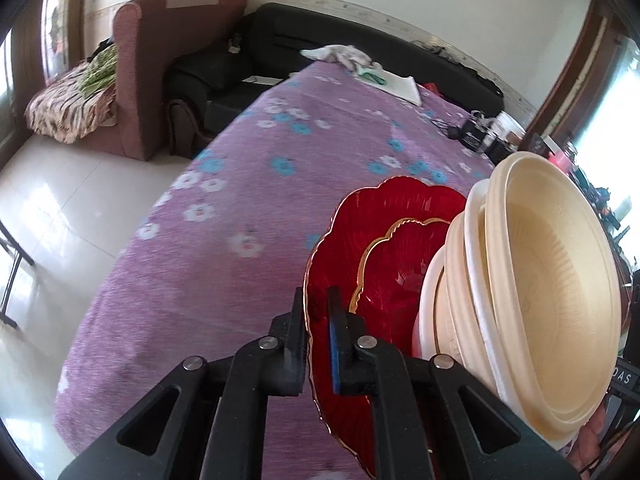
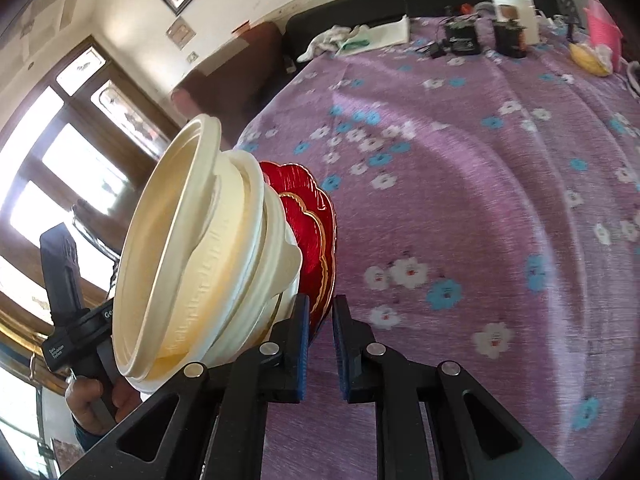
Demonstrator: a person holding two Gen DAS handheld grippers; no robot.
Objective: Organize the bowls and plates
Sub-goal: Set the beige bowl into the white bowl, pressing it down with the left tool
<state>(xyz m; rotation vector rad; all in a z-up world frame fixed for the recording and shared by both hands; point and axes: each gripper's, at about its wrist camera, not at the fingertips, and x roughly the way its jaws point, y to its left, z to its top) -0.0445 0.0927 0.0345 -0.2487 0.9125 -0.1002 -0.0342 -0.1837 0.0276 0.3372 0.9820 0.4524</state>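
Note:
A stack of large red scalloped plates [image 1: 360, 240] with gold rims carries several nested cream bowls [image 1: 552, 280]. The stack is tilted and lifted over the purple flowered tablecloth [image 1: 240, 200]. My left gripper [image 1: 316, 300] is shut on the outer red plate's rim at one side. From the opposite side my right gripper [image 2: 320, 308] is shut on the red plates [image 2: 308, 208] at their rim, with the bowls [image 2: 180, 260] leaning to its left. A hand [image 2: 92, 396] holding the left gripper's handle shows behind the bowls.
At the table's far end lie a white cloth [image 1: 348, 56], a paper [image 1: 400, 86] and black electronics [image 2: 464, 36]. A pink basket [image 2: 600, 28] and a yellow item [image 2: 588, 60] sit far right. A brown armchair [image 1: 160, 60] and tiled floor [image 1: 60, 200] lie beyond the table.

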